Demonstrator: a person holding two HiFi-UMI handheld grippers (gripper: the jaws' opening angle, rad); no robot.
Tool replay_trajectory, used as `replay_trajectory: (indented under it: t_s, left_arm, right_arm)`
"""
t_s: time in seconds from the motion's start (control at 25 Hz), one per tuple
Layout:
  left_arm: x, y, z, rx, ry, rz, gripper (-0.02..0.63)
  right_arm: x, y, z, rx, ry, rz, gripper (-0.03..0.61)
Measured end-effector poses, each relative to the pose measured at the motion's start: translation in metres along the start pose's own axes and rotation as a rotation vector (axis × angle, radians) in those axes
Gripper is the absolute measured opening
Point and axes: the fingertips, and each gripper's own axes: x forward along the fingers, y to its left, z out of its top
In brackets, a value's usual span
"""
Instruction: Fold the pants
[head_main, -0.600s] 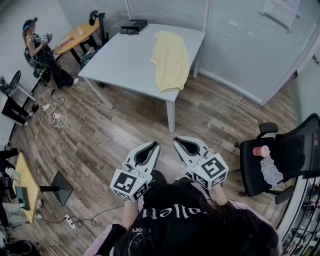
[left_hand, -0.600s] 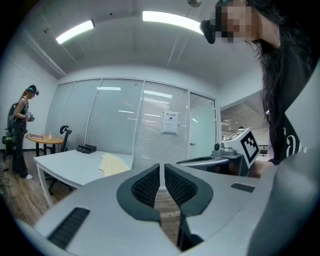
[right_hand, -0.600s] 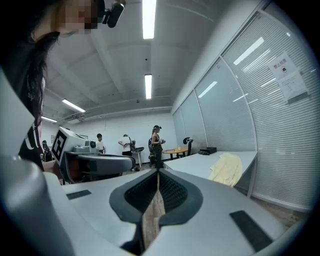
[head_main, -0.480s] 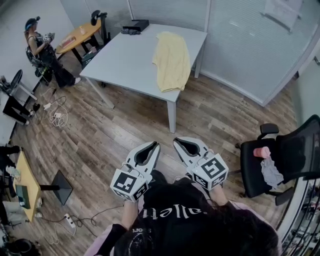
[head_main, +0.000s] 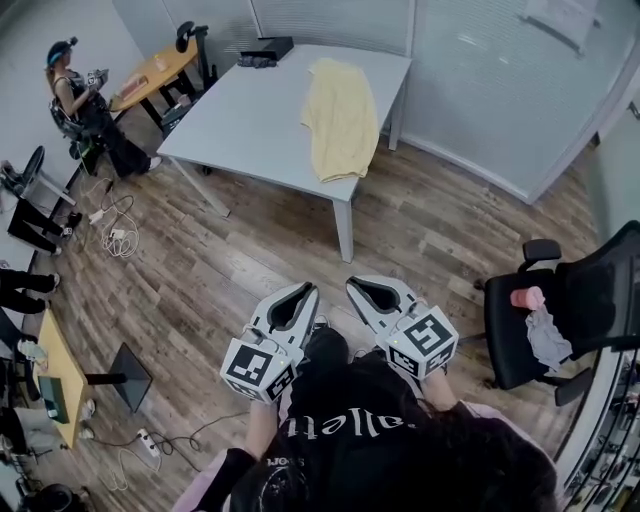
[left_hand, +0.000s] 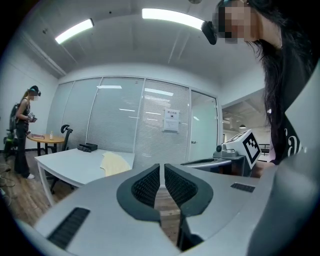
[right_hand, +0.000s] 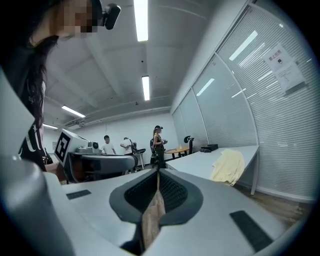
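Head view: pants (head_main: 340, 118) unmoved, bystander (head_main: 28, 282) nearer

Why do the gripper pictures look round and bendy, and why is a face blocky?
Left gripper view: the wide lens bends the ceiling light and blacks out the corners; the blocky patch was laid on afterwards to hide a face. Right gripper view: same bulge, the glass wall bows. Head view: sharp, the table barely curved.

— How do the jaws stand?
— The right gripper (right_hand: 158, 174) has them pressed together, with nothing between.
— And beyond them?
— Pale yellow pants (right_hand: 229, 167) hang over the edge of a white table (right_hand: 192, 162), well apart from the jaws. The left gripper (right_hand: 97, 161) sits at the left.
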Motion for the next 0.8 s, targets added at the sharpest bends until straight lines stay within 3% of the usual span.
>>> replay_trajectory:
  t_s: [0.32,0.8]
  left_arm:
    - [0.026,0.011,-0.007,-0.009,0.029,-0.034,0.049]
    - [0.095,0.096,-0.004,-0.043,0.055,-0.068,0.049]
  right_arm:
    - [0.014,-0.025,-0.006,0.024,0.027,-0.023,0.029]
    - [0.09,-0.099,0.0,0.044,0.071,-0.08,0.029]
